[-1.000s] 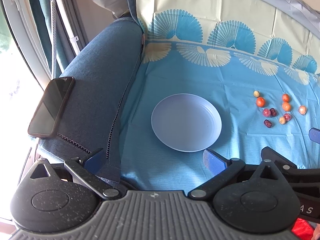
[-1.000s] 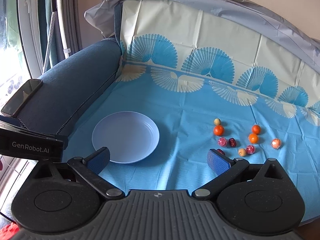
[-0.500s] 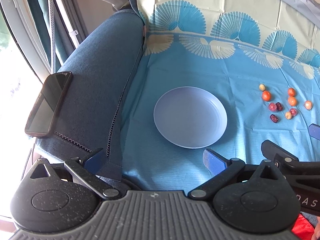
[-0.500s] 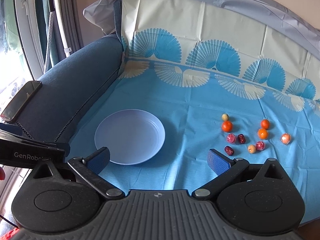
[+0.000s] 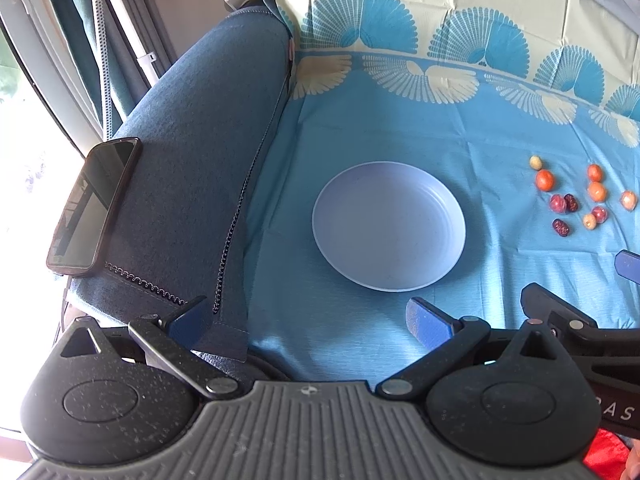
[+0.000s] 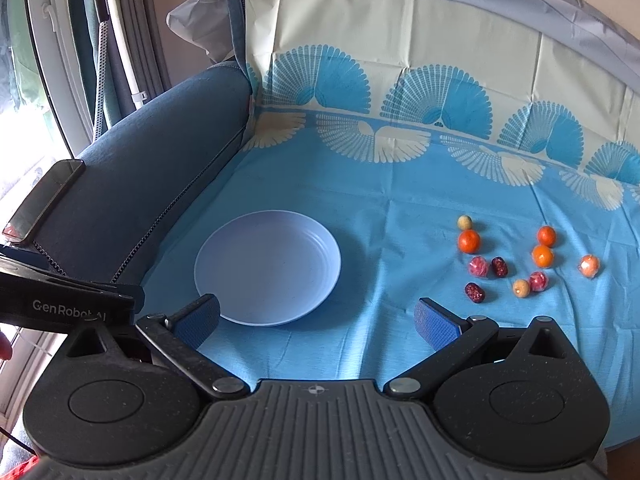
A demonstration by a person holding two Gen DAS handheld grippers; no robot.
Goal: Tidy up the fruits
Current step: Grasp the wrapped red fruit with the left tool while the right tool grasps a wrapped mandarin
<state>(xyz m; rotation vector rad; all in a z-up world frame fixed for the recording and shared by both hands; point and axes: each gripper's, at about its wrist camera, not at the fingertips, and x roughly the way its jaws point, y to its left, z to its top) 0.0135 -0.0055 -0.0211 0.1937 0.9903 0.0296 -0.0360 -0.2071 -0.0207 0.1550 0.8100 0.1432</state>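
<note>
**Observer:** What's nearest to you?

**Operator:** My left gripper point(image 5: 308, 318), jaws spread wide with nothing between them, hanging over the blue cloth point(image 5: 360, 128) beside the sofa arm point(image 5: 192, 140). My right gripper point(image 6: 318, 318) is just as wide and empty. Its near left finger point(image 6: 198, 318) sits just in front of the plate's rim.

**Observer:** And the plate?

**Operator:** The pale blue plate point(image 6: 268, 268) lies flat on the cloth, bare inside, just beyond both grippers.

**Observer:** Where is the fruit?

**Operator:** All of it lies on the cloth to the right of the plate, well apart from it. Closest to me is a dark red date point(image 6: 474, 292), then a small yellowish fruit point(image 6: 521, 288) touching a pink wrapped one point(image 6: 538, 281). Beyond those are another pink one point(image 6: 479, 267) beside a second date point(image 6: 499, 267), three orange fruits point(image 6: 469, 241) and a wrapped orange piece point(image 6: 589, 265) off to the right.

**Observer:** Anything farther?

**Operator:** A dark phone point(image 5: 94, 204) rests on the sofa arm at left. The fan-patterned cloth runs up the sofa back.
</note>
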